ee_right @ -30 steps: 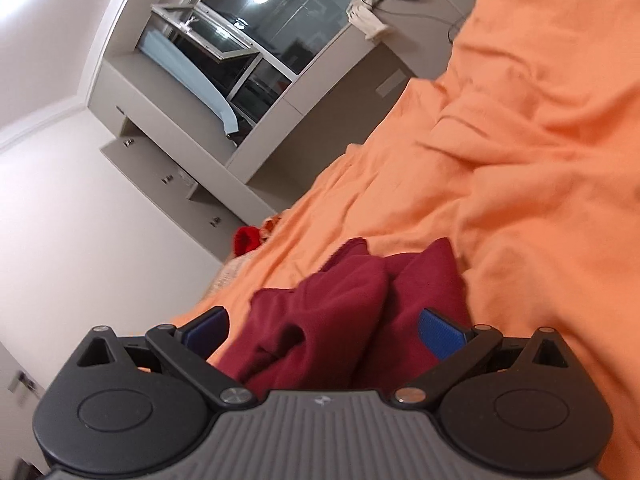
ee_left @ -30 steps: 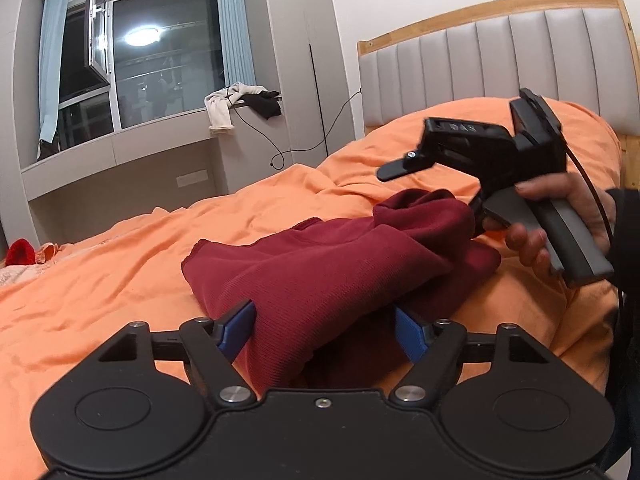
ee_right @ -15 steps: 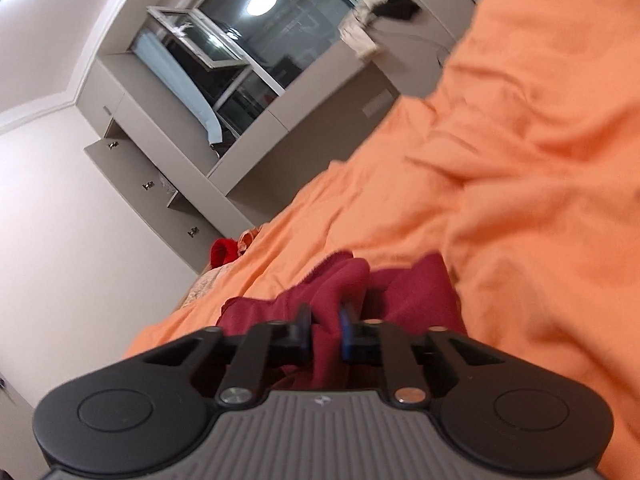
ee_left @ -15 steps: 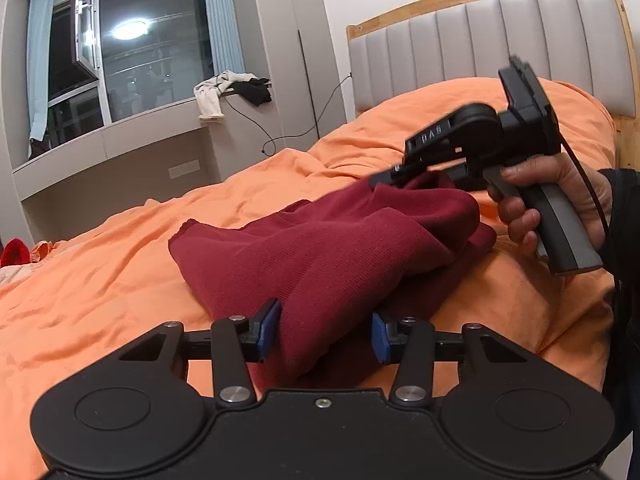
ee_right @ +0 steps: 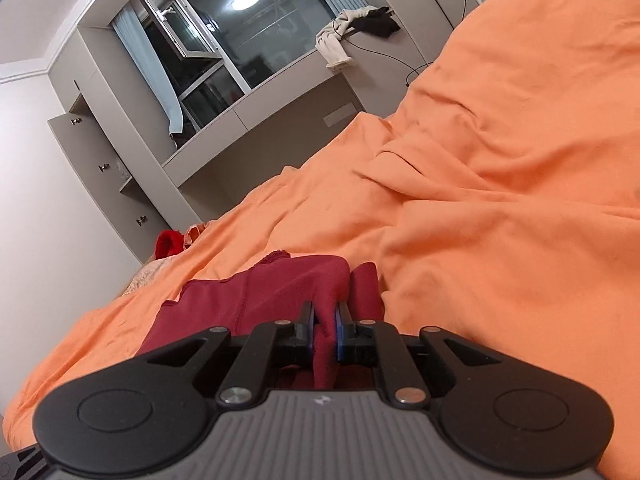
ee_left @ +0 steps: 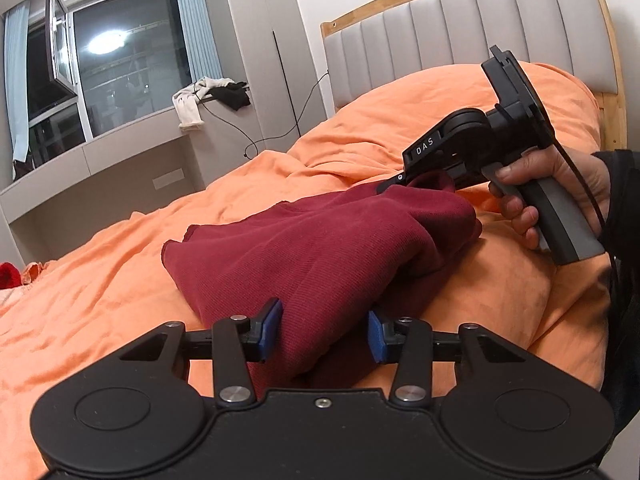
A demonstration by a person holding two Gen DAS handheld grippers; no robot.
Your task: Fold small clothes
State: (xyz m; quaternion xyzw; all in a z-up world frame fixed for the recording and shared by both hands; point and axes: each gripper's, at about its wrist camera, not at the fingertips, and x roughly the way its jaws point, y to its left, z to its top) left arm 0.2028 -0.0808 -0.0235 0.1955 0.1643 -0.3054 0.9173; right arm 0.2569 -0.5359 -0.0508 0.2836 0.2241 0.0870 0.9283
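A dark red knit garment (ee_left: 320, 248) lies bunched on the orange bedcover (ee_left: 100, 280). My left gripper (ee_left: 322, 330) has its blue-padded jaws closed in around a thick fold at the garment's near edge. My right gripper (ee_right: 324, 330) is shut on another fold of the same garment (ee_right: 288, 284). In the left wrist view the right gripper (ee_left: 400, 184) pinches the garment's far right edge and holds it lifted, with a hand on its handle.
A grey padded headboard (ee_left: 460, 28) stands at the back right with a raised orange pillow mound (ee_left: 460, 108) below it. A window ledge (ee_left: 132, 148) carries white and black clothes (ee_left: 208, 96). A bright red item (ee_right: 170, 242) lies at the bed's far left.
Both grippers were open around the garment a second ago. The right one shut on a fold, the left one closed in on its fold. The right end of the garment has risen.
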